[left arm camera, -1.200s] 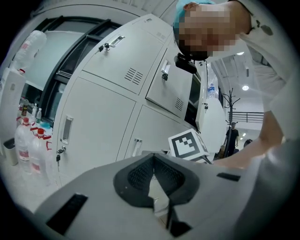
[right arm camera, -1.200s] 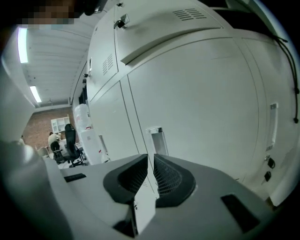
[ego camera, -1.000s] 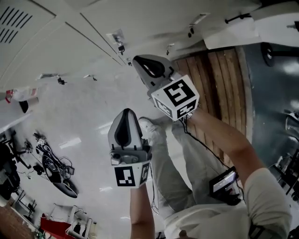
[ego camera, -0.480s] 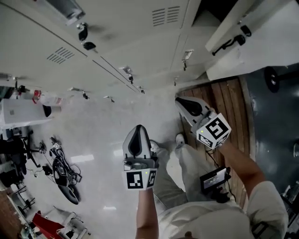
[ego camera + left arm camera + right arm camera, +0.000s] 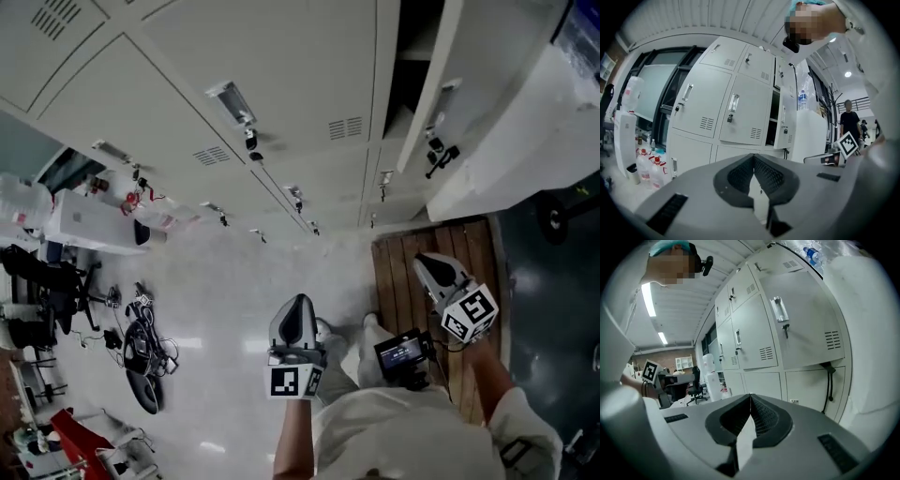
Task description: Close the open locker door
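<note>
The open locker door (image 5: 433,84) stands in the upper row of the grey lockers (image 5: 281,84), swung outward so that only its narrow edge is seen from the head view, with the dark inside of the compartment just beside it. In the left gripper view the same door (image 5: 787,125) is seen ajar at the right end of the locker bank, its small handle facing out.

The left gripper (image 5: 298,302) is held well short of the lockers, above the glossy white floor (image 5: 216,281). Its jaws are clenched, the ribbed pads meeting at their tips with nothing between them (image 5: 753,157). The right gripper (image 5: 427,260) is held over a wooden pallet (image 5: 403,272), below the open door and apart from it. Its jaws are likewise pressed together and empty (image 5: 750,395).

No brand or lettering can be read anywhere. Only square black-and-white patterns are shown on the left marker cube (image 5: 289,380) and the right marker cube (image 5: 469,314). A small screen device (image 5: 403,350) is lit at the person's waist, but its print is too small to make out. Large water bottles (image 5: 647,165) with red markings are grouped on the floor left of the lockers, and a smaller bottle (image 5: 802,99) is set on top of them; their labels are illegible.
</note>
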Demonstrator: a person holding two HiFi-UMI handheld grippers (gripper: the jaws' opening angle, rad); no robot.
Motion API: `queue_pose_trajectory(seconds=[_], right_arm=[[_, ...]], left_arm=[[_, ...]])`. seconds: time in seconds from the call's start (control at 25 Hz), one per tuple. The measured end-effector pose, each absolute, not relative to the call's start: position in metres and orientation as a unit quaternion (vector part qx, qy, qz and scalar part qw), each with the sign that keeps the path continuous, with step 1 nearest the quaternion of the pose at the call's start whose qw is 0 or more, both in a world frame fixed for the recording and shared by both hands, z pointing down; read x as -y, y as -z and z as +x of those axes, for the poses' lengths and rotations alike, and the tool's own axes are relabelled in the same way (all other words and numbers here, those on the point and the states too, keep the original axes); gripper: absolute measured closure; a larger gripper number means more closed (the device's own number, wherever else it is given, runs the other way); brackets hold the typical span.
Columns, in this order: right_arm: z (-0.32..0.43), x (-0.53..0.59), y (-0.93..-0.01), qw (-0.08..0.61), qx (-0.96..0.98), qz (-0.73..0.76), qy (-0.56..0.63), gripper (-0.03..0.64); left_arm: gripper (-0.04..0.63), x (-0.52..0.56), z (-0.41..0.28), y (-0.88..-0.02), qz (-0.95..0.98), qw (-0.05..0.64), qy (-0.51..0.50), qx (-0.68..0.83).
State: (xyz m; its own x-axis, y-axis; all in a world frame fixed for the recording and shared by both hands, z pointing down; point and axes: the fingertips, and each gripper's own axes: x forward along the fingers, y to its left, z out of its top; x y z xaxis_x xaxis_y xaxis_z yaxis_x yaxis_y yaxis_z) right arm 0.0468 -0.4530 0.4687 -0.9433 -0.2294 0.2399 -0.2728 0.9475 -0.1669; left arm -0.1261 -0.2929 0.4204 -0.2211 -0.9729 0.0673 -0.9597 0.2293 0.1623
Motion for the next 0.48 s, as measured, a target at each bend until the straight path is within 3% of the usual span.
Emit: queue_pose_trajectory(seconds=[0.48], right_arm=[[0.043,0.377,-0.369,0.085,0.987,0.07,-0.115,0.591]], left_arm=[[0.588,0.256,-0.101,-0.353,0.621,0.07,0.032,0.78]])
